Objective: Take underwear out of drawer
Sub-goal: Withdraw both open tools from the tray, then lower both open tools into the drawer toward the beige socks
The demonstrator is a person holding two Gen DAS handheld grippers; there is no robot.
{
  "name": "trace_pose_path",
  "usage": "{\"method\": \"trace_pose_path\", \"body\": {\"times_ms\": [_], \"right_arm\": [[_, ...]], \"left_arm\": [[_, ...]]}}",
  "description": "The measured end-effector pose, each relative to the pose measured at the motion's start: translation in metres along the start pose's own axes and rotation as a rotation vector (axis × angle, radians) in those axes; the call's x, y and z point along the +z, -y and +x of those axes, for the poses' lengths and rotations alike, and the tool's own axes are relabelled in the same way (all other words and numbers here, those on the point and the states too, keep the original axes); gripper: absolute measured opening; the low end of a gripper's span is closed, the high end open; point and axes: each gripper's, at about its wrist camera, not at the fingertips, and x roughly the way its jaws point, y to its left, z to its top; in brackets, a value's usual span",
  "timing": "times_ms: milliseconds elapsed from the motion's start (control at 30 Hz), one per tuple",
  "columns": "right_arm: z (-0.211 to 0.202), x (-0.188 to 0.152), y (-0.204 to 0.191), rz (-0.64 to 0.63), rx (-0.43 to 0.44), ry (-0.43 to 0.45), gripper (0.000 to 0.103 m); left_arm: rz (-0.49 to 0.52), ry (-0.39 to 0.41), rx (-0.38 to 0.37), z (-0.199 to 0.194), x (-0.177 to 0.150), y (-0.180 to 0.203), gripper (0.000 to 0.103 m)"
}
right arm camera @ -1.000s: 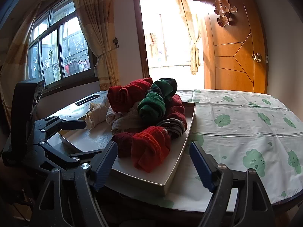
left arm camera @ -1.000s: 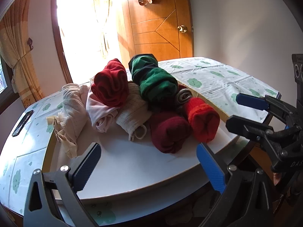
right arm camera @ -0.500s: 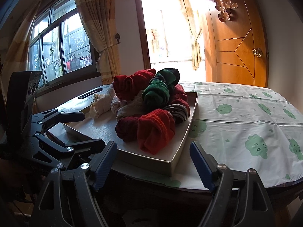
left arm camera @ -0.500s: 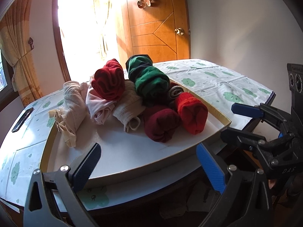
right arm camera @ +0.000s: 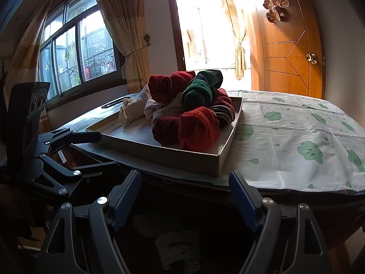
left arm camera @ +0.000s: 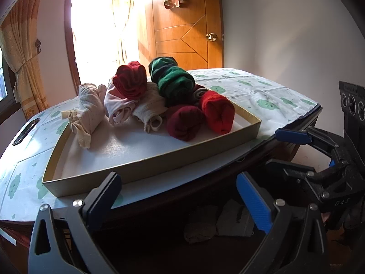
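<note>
a table (left arm camera: 269,96) covered by a white cloth printed with green clouds is seen, with a wooden door (left arm camera: 182,29) behind it. a shallow cardboard tray (left arm camera: 146,166) sits on the table near its front edge. rolled garments are piled in the tray: green roll (left arm camera: 173,80), bright red roll (left arm camera: 217,111), dark red roll (left arm camera: 184,122), a red roll (left arm camera: 131,81) on top, cream pieces (left arm camera: 89,111) to the left. below the table edge an opened, dark drawer is made out, with grey folded underwear (left arm camera: 219,223) lying inside. the left tool (left arm camera: 180,196) is held released, nothing between its blue pads. the right tool (right arm camera: 184,194) is likewise spread wide and empty, above the drawer.
</note>
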Motion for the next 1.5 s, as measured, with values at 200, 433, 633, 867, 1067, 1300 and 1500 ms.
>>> {"method": "trace_pose_path", "body": {"times_ms": [200, 433, 633, 867, 1067, 1300, 1500], "right_arm": [[-0.004, -0.013, -0.008, -0.036, 0.009, -0.029, 0.081], [-0.004, -0.016, -0.015, -0.064, 0.018, -0.054, 0.082], [0.005, -0.021, -0.016, -0.082, 0.035, -0.114, 0.082], [0.037, -0.038, -0.025, -0.146, 0.059, -0.329, 0.082], [0.061, -0.044, -0.034, -0.224, 0.053, -0.473, 0.082], [0.092, -0.052, -0.030, -0.244, 0.062, -0.629, 0.082], [0.112, -0.057, -0.033, -0.253, 0.084, -0.706, 0.081]], "left_arm": [[0.002, -0.026, -0.003, -0.002, -0.016, 0.000, 0.102], [0.019, -0.060, -0.024, -0.005, -0.032, 0.003, 0.102], [0.026, -0.111, -0.036, 0.002, -0.041, 0.000, 0.102], [0.103, -0.210, -0.060, 0.019, -0.050, 0.007, 0.102], [0.179, -0.300, -0.111, 0.035, -0.057, 0.017, 0.102], [0.246, -0.386, -0.130, 0.051, -0.060, 0.019, 0.102], [0.258, -0.422, -0.142, 0.056, -0.061, 0.018, 0.102]]}}
